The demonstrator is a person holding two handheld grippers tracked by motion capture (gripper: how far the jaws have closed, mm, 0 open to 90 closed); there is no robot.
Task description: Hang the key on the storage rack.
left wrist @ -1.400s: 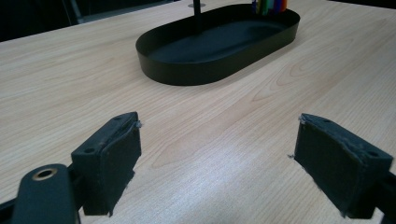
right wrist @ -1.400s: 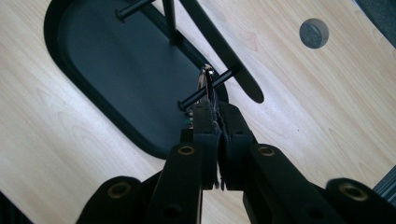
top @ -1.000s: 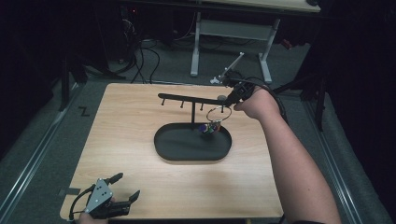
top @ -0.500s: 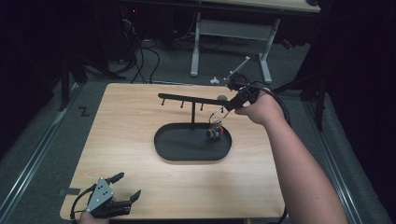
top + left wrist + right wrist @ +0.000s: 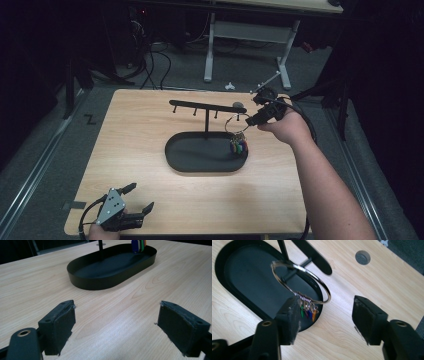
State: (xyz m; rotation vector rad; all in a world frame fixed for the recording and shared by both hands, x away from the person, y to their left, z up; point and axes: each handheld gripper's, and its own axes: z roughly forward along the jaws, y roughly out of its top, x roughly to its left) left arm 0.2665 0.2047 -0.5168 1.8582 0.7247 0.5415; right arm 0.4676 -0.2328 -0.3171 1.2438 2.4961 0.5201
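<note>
One container sits mid-table: the black oval tray (image 5: 200,162), from which a post carries a bar with hooks (image 5: 200,106). The tray's left half is bare; at its right end hang the coloured key tags (image 5: 239,146), low over the floor, though you cannot tell from these views whether they touch it.

Your left gripper (image 5: 131,202) rests at the near left corner of the wooden table (image 5: 130,145), well apart from the tray, its jaws spread wide with nothing between them.

Further right, the metal key ring (image 5: 300,281) hangs off the right end of the bar, the tags dangling from its lower edge. Your right gripper (image 5: 252,118) is just beside it on the right: in the right gripper view its jaws stand apart, and the ring's lower edge lies against the left jaw's tip, unclamped.
</note>
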